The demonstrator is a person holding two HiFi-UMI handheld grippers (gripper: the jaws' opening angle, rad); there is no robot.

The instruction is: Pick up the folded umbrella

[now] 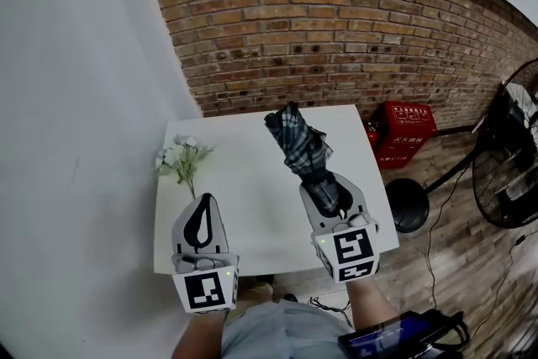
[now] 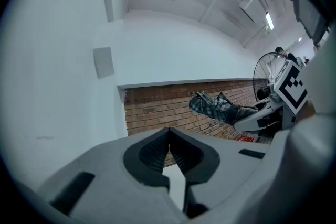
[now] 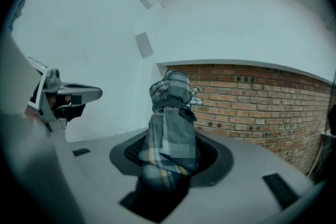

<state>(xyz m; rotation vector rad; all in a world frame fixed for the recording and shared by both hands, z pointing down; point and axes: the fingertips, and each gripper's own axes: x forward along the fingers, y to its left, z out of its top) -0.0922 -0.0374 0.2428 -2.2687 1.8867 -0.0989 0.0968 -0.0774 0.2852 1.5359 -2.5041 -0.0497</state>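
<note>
Plaid crumpled fabric of folded umbrella [image 1: 301,149] sticking out forward above smooth white table [image 1: 252,206]. You are pinching its dark end in right gripper [image 1: 326,189]. Your left gripper [image 1: 202,214] hanging empty, ribbed fingers pressing together. White flowers [image 1: 183,157] lying at table's left. Rough brick wall [image 1: 336,21] standing behind, wood-plank floor [image 1: 454,206] running beneath.

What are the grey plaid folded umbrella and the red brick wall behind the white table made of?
Grey plaid folded umbrella: likely thin woven fabric, matte; it creases and bunches softly. Red brick wall: real brick or veneer, can't tell; rough matte faces, recessed mortar lines.
</note>
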